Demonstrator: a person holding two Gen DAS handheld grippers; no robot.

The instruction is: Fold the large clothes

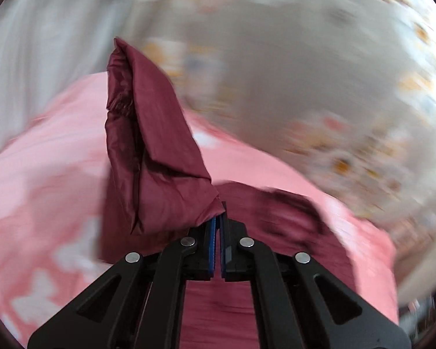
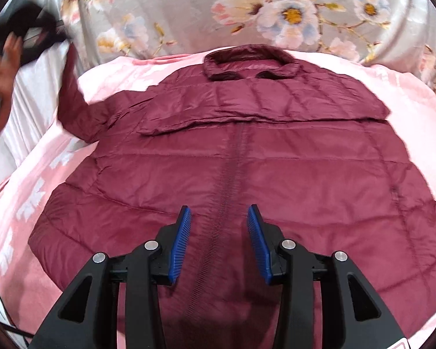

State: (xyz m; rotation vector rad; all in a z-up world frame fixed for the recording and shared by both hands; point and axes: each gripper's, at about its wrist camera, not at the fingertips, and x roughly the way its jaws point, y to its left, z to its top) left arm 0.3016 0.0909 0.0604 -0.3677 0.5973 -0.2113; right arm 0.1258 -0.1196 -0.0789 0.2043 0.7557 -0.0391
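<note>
Maroon quilted jacket [image 2: 247, 157] lies front-up and spread flat on a pink blanket [image 2: 29, 197] covering the bed, collar [image 2: 248, 62] toward the grey floral sheet [image 2: 189, 8] at the head. Above the jacket's hem, over the zip, the right claw [image 2: 219, 216] hangs released, blue pads apart, nothing between them. At the jacket's left side the left claw [image 1: 220, 218] is clenched on the sleeve [image 1: 154, 145], which stands lifted off the blanket; that view is blurred. A hand [image 2: 3, 67] grips that tool.
</note>
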